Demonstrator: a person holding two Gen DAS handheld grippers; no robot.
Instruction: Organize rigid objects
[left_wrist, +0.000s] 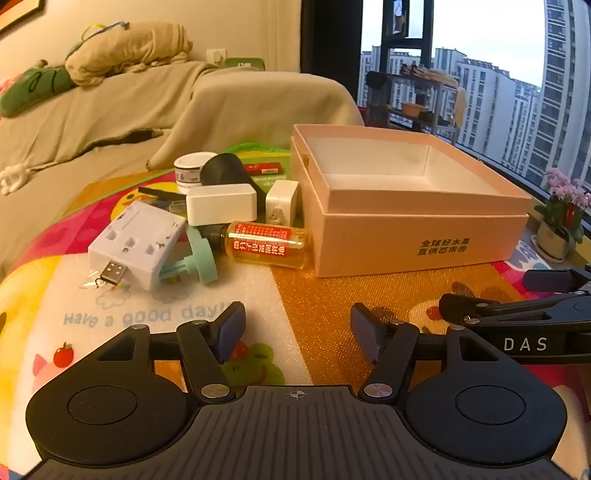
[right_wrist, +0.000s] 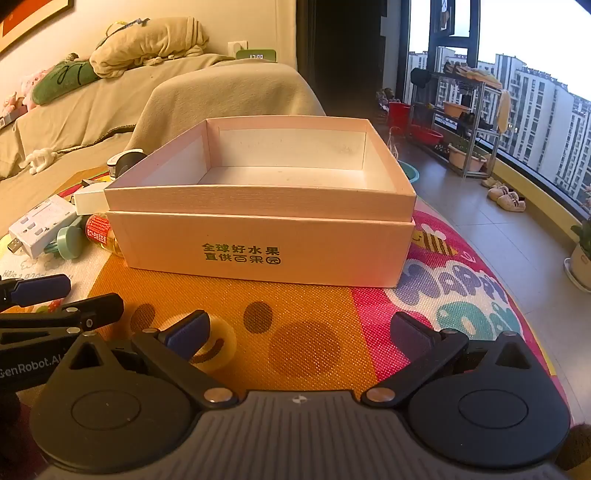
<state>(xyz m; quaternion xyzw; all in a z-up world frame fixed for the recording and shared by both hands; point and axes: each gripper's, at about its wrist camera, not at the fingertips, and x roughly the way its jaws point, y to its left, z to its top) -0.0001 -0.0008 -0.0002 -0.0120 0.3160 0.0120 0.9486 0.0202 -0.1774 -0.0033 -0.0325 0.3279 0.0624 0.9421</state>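
Landmark: open pink box (right_wrist: 258, 236), nothing inside, on the patterned desk (right_wrist: 306, 332).
Clutter left of box: amber bottle (left_wrist: 267, 243) touching its wall; white adapter (left_wrist: 136, 243) with USB plug, mint hook (left_wrist: 201, 260), white case (left_wrist: 221, 204), charger (left_wrist: 282, 202), tape roll (left_wrist: 190, 171).
Before box: translucent tape ring (right_wrist: 218, 349).
Left claw (left_wrist: 297, 326): partly spread, holding nothing.
Right claw (right_wrist: 301, 332): fully spread, nothing gripped; ring beside its left finger.

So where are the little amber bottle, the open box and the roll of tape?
Amber bottle (left_wrist: 266, 242): left wrist view, its red label.
Open box (right_wrist: 266, 242): right wrist view, front wall.
Tape roll (right_wrist: 221, 350): right wrist view, its translucent ring.
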